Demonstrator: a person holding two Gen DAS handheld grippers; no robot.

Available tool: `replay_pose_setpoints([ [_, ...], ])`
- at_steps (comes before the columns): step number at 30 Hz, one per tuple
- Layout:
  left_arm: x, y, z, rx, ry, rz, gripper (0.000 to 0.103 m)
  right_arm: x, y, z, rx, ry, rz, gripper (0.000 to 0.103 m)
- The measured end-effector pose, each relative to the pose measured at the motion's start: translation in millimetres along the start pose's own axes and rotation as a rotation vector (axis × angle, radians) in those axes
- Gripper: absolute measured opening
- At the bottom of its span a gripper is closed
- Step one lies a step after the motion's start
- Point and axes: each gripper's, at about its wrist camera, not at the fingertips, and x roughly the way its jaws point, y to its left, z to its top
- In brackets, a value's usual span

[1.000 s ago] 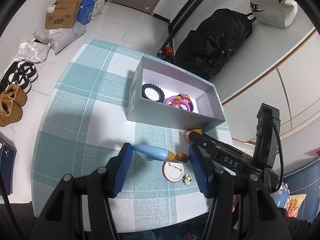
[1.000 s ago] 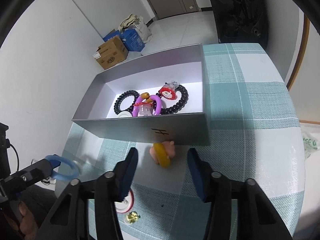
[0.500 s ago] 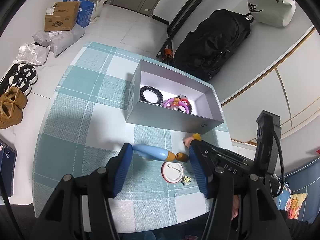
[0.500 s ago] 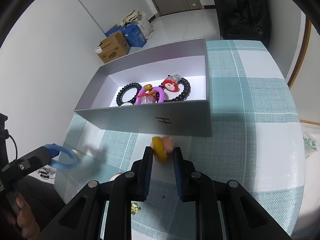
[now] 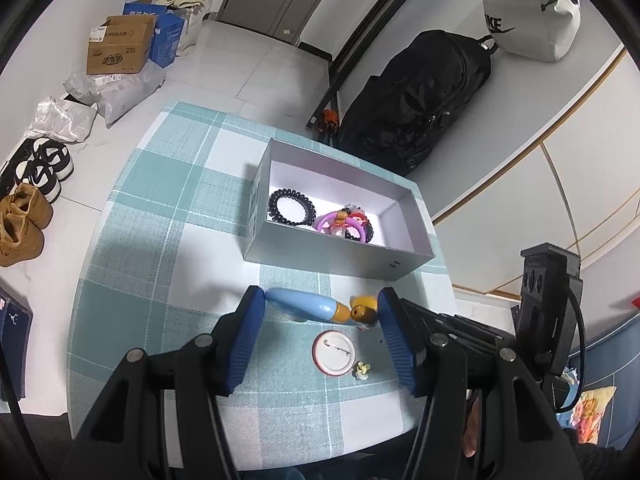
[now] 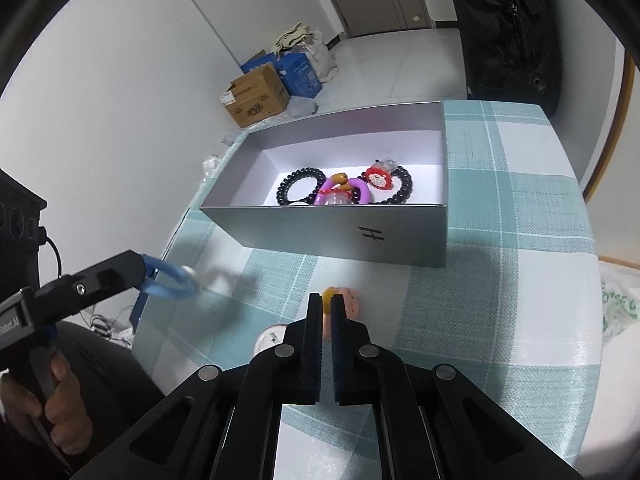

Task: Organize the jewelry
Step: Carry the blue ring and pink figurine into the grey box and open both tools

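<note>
A grey box on the checked tablecloth holds black coil hair ties, a purple ring and a red charm. My right gripper is shut on a yellow and pink ring just in front of the box. My left gripper holds a blue bangle spanning its wide-apart fingers, above the table. A white pin badge and a small yellow charm lie on the cloth.
The table's edges are near on the left and front. Beyond it on the floor are cardboard boxes, shoes and a black backpack.
My right gripper's fingers have closed from wide open onto the yellow and pink ring. My left gripper has risen and drawn back a little with the blue bangle.
</note>
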Motion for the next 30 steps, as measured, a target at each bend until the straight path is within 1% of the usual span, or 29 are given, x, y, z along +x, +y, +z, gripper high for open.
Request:
replay_pose_setpoints([
  [2, -0.4, 0.2, 0.8, -0.006, -0.003, -0.003, 0.053, -1.9, -3.1, 0.1, 0.011, -0.003, 0.008, 0.003],
  [3, -0.4, 0.3, 1.1, -0.009, -0.003, -0.006, 0.053, -2.5, -3.9, -0.7, 0.013, -0.001, 0.011, 0.006],
  [5, 0.2, 0.0, 1.3, -0.012, -0.003, -0.003, 0.053, -2.2, -5.7, -0.5, 0.018, 0.0, 0.015, 0.007],
  [6, 0.6, -0.1, 1.4, -0.014, -0.001, -0.003, 0.053, -0.6, -6.6, 0.2, 0.02, 0.004, 0.012, 0.014],
  [7, 0.9, -0.3, 1.4, -0.015, 0.0, -0.004, 0.053, 1.7, -6.5, 0.5, 0.022, 0.01, 0.01, 0.031],
  [9, 0.6, -1.2, 1.6, -0.016, 0.0, -0.003, 0.053, 7.0, -3.1, 1.1, 0.007, 0.012, -0.005, 0.05],
  [11, 0.4, -1.3, 1.9, -0.01, 0.0, 0.0, 0.053, 13.7, 2.3, 2.3, -0.026, 0.023, -0.016, 0.05],
  [14, 0.1, -2.1, 2.1, -0.008, 0.0, 0.002, 0.053, 25.2, 8.4, 1.1, -0.078, 0.055, -0.069, 0.05],
  [16, 0.1, -2.6, 2.7, -0.008, 0.003, 0.004, 0.053, 30.6, 10.9, -0.5, -0.104, 0.07, -0.096, 0.04],
  [17, -0.4, -3.1, 3.3, -0.009, 0.002, 0.004, 0.053, 30.3, 12.9, -0.6, -0.123, 0.06, -0.109, 0.037],
  [18, -1.5, -4.0, 3.6, -0.008, 0.0, 0.001, 0.053, 31.0, 14.1, -0.5, -0.139, 0.066, -0.113, 0.029],
  [19, -1.6, -4.9, 4.1, -0.007, -0.003, -0.001, 0.053, 32.1, 14.6, -0.6, -0.148, 0.076, -0.113, 0.025],
  [22, -3.1, -7.7, 7.9, -0.008, -0.011, -0.012, 0.053, 29.0, 13.5, 0.8, -0.155, 0.069, -0.104, 0.024],
  [25, -4.2, -11.9, 12.1, -0.002, -0.018, -0.019, 0.053, 20.8, 8.5, 5.1, -0.133, 0.055, -0.079, 0.024],
  [30, -4.4, -19.7, 21.8, 0.001, -0.023, -0.039, 0.053, -5.9, 1.5, 20.0, -0.104, 0.002, -0.023, 0.024],
])
